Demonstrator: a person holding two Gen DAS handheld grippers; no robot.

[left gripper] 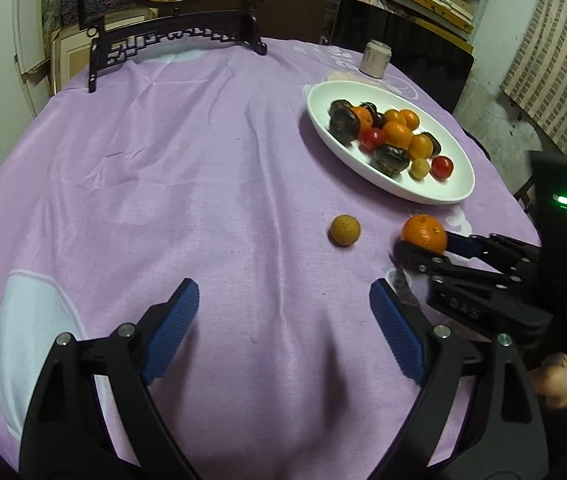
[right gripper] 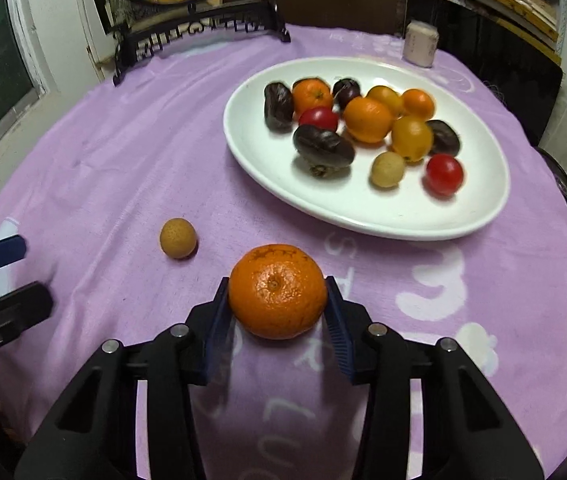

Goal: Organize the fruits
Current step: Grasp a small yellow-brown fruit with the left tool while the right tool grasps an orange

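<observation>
My right gripper (right gripper: 278, 292) is shut on a tangerine (right gripper: 277, 291), held between its blue pads just above the purple cloth; it also shows in the left wrist view (left gripper: 423, 233). A small tan longan (right gripper: 178, 237) lies on the cloth to its left, also seen in the left wrist view (left gripper: 345, 230). My left gripper (left gripper: 283, 300) is open and empty, near the table's front, short of the longan. A white oval plate (right gripper: 363, 216) beyond holds several oranges, dark fruits, red tomatoes and a longan; it also shows in the left wrist view (left gripper: 435, 196).
A purple cloth (left gripper: 183, 160) covers the round table. A dark carved stand (left gripper: 171, 40) with a round painted screen sits at the far edge. A small pale can (left gripper: 376, 59) stands behind the plate. Shelves and walls surround the table.
</observation>
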